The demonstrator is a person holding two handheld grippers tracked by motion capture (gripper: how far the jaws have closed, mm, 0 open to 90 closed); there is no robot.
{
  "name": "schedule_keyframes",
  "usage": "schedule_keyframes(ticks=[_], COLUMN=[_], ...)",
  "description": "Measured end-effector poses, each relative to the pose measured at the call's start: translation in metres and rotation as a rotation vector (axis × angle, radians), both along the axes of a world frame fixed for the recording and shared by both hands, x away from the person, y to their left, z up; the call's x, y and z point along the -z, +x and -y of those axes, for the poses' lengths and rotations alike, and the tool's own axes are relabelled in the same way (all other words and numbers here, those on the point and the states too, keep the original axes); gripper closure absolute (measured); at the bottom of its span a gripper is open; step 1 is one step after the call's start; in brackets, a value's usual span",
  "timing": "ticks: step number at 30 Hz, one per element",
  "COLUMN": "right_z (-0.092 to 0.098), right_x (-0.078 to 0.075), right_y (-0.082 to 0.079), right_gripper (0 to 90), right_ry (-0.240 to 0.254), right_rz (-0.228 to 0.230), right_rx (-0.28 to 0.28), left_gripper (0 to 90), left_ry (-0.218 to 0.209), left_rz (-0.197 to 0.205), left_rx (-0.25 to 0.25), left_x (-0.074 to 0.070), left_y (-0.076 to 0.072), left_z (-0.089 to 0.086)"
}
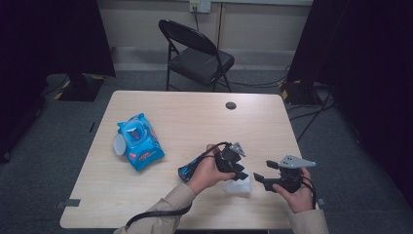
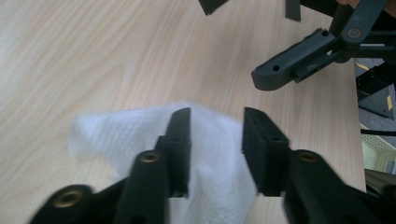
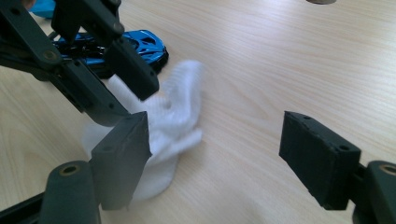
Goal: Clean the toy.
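White wipe (image 1: 238,185) lay crumpled on the wooden table (image 1: 195,117), near the front edge, directly under the left gripper (image 1: 242,174). In the left gripper view its jaws stood partly apart, straddling the tissue (image 2: 140,135) without pressing it; nothing held. Right gripper (image 1: 259,179) sat at 3 o'clock from the wipe, just beside it, jaws wide and empty; the left was nearer. Wipe's long axis ran roughly 11 to 5 in the right gripper view (image 3: 180,112). Texture: soft, embossed, limp. Blue glossy wipe pack (image 1: 140,141) at 10 o'clock, well apart.
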State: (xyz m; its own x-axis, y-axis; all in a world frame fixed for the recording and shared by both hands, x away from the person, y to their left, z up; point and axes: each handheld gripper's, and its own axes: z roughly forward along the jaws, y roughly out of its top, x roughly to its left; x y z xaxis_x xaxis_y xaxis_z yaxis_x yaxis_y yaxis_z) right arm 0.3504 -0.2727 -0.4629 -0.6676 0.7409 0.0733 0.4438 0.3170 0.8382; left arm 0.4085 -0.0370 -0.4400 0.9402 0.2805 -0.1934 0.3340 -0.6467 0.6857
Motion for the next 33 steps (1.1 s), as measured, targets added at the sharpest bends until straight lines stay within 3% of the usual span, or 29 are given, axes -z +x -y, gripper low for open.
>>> schedule_keyframes(ticks=[4, 7, 16, 19, 25, 30, 33], right_z=[0.0, -0.005, -0.043, -0.056, -0.069, -0.071, -0.071], right_x=[0.0, 0.001, 0.008, 0.011, 0.02, 0.027, 0.03], right_y=[-0.003, -0.003, 0.001, 0.002, 0.007, 0.01, 0.012], right_gripper=[24.8, 27.1, 33.0, 32.4, 31.3, 30.8, 30.3], right_ry=[0.002, -0.005, -0.063, -0.119, -0.134, -0.153, -0.155], right_rz=[-0.001, -0.009, -0.008, -0.012, -0.034, -0.051, -0.066], right_rx=[-0.006, -0.032, -0.159, -0.193, -0.224, -0.231, -0.229], left_gripper=[51.6, 43.5, 28.6, 25.1, 20.1, 19.5, 19.0], left_ry=[-0.013, -0.004, 0.047, 0.061, 0.109, 0.148, 0.143], left_rz=[0.019, 0.047, 0.085, 0.075, 0.057, 0.036, 0.03], left_rx=[-0.01, -0.055, -0.17, -0.215, -0.313, -0.343, -0.357], left_x=[-0.008, -0.011, -0.006, -0.002, 0.014, 0.025, 0.029], left_y=[0.001, 0.004, 0.016, 0.019, 0.029, 0.035, 0.037], left_z=[-0.012, -0.024, -0.065, -0.075, -0.089, -0.091, -0.091])
